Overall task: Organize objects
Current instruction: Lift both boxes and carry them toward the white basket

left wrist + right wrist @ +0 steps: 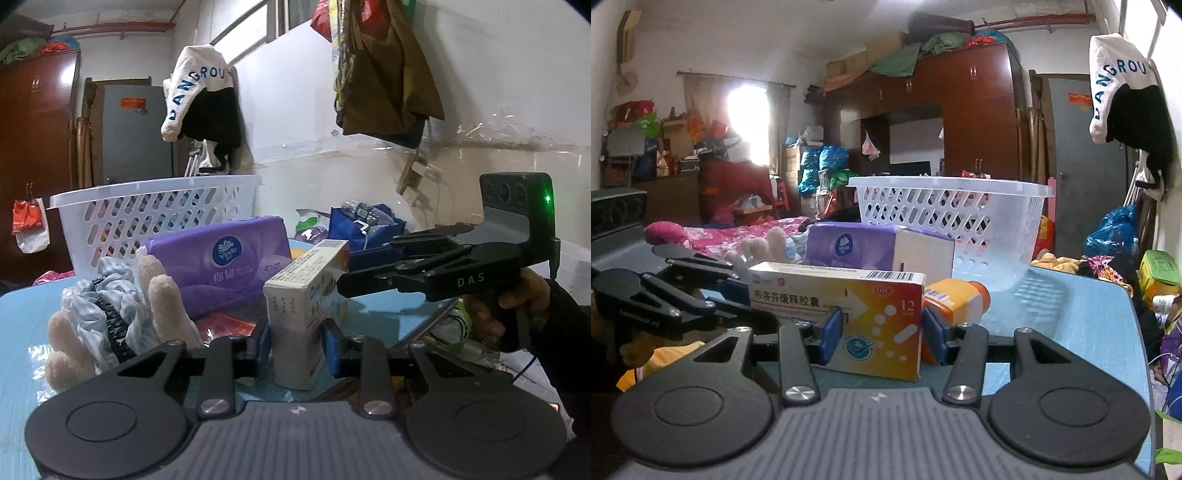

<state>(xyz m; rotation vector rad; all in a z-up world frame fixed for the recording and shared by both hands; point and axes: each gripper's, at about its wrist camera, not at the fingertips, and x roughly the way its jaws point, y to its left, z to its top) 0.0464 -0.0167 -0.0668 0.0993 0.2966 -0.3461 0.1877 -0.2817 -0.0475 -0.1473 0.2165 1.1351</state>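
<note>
A medicine box point(303, 321) stands on end on the blue table point(22, 325). My left gripper point(295, 347) has its blue pads against both narrow sides of the box. In the right wrist view the same box point(871, 317) sits between the pads of my right gripper point(881, 332), which closes on its lower right end. The right gripper point(424, 273) reaches in from the right in the left wrist view. The left gripper point(683, 295) shows at the left of the right wrist view.
A purple tissue pack point(229, 258) lies behind the box. A white glove point(159, 306) and crumpled striped cloth point(107, 299) lie at the left. A white plastic basket point(147, 214) stands behind. An orange-capped bottle point(960, 299) lies right of the box.
</note>
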